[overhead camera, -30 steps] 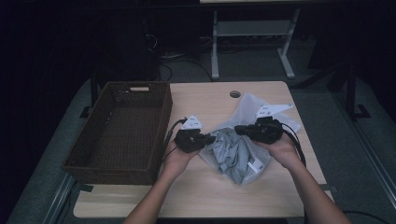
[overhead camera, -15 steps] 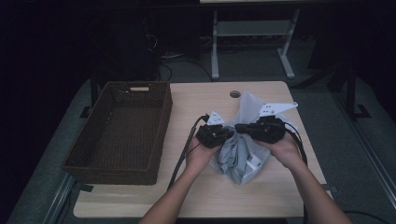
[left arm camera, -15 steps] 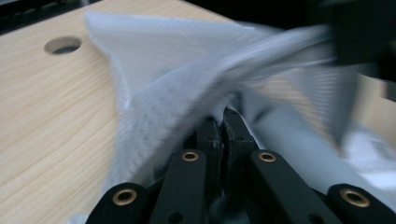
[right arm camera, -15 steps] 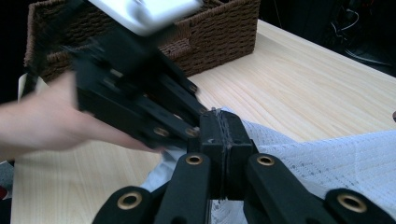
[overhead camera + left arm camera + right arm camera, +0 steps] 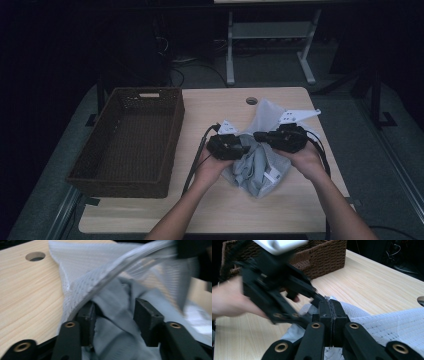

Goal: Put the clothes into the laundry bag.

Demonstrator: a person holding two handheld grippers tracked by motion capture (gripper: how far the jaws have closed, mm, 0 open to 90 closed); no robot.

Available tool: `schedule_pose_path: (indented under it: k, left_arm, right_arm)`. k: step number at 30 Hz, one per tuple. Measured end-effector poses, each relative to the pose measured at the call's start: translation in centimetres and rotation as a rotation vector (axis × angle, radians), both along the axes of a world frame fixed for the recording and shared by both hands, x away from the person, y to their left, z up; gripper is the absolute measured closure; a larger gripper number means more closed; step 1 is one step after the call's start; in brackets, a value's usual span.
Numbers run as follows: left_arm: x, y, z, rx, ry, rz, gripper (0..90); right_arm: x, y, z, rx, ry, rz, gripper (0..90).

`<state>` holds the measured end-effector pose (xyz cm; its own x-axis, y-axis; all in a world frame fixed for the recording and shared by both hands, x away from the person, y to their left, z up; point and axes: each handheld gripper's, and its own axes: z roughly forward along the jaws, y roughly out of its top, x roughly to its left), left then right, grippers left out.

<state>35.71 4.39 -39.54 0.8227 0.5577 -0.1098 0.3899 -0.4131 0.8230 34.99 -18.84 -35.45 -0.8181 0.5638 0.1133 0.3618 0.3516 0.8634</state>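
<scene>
- Here the right gripper (image 5: 260, 135) has its jaws clamped on the white mesh bag (image 5: 270, 116), right of the wicker basket (image 5: 131, 137).
- The left gripper (image 5: 114, 312), its jaws just opening, straddles grey cloth (image 5: 117, 340) in the bag.

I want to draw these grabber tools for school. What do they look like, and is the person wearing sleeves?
Each tool is black. The left gripper and right gripper each carry a pale three-cornered plate on top and trail a black cable. Up close, two black arms with brass-coloured rivets end in blocky black pads. The forearms are bare, with no sleeves or gloves showing.
</scene>
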Motion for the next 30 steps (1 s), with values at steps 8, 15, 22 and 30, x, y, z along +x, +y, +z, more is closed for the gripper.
schedule_pose_path:
  k: [8,15,22,30]
  left_arm:
    - [-3.1,2.4,0.9,0.03,0.017,-0.066,41.3]
    - [-5.2,2.9,-2.4,0.094,0.076,-0.121,36.5]
    - [-5.2,1.4,-5.2,0.187,0.1,-0.138,37.8]
    - [-4.2,1.4,-5.0,0.155,0.119,-0.136,85.5]
  right_arm:
    - [0.1,0.2,-0.2,-0.004,0.006,0.001,88.7]
    - [0.1,0.3,-0.3,-0.007,0.01,0.002,88.7]
    - [0.1,0.3,-0.4,-0.008,0.013,0.001,88.7]
    - [0.0,0.3,-0.4,-0.01,0.014,0.004,88.7]
